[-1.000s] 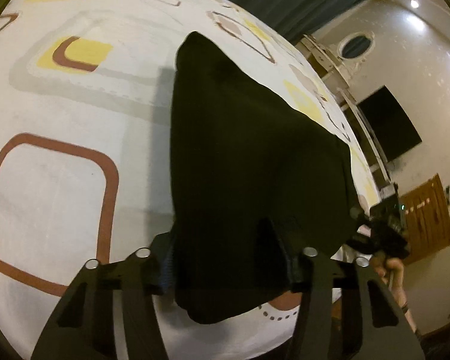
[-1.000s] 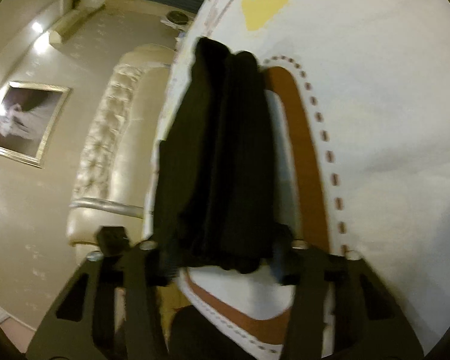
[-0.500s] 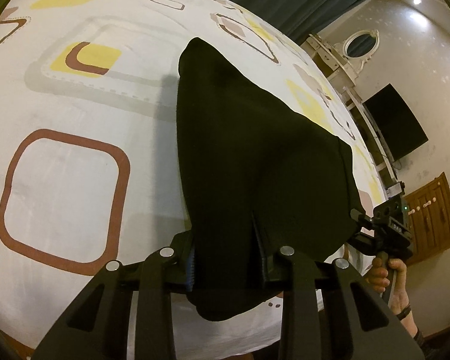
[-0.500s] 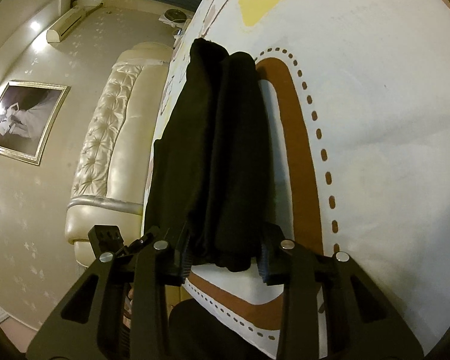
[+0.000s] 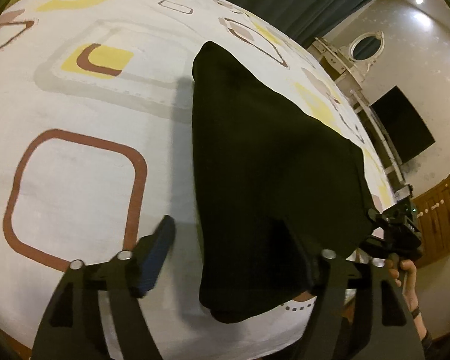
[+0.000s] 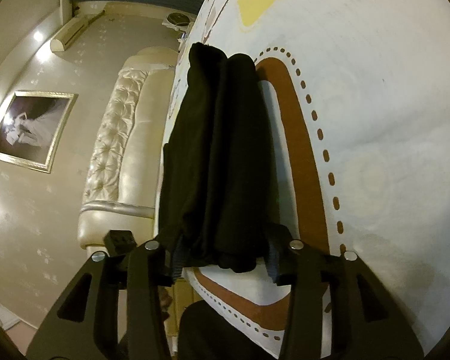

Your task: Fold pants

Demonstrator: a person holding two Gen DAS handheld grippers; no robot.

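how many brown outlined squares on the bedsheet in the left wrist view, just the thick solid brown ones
1. The big brown rounded square lies on the sheet left of the black pants, just beyond the left gripper. Others may be hidden under the pants.

1. The black pants [image 5: 264, 174] hide the right finger of the left gripper [image 5: 240, 258], and the left finger [image 5: 157, 255] is blurry.
2. The pants cover part of the bed sheet [image 5: 84, 180], near its front edge.
3. The picture's edge cuts off the person's hand [image 5: 405, 273] at the wrist.
4. In the right wrist view, the pants' folds [image 6: 219, 156] are too dark to tell apart.
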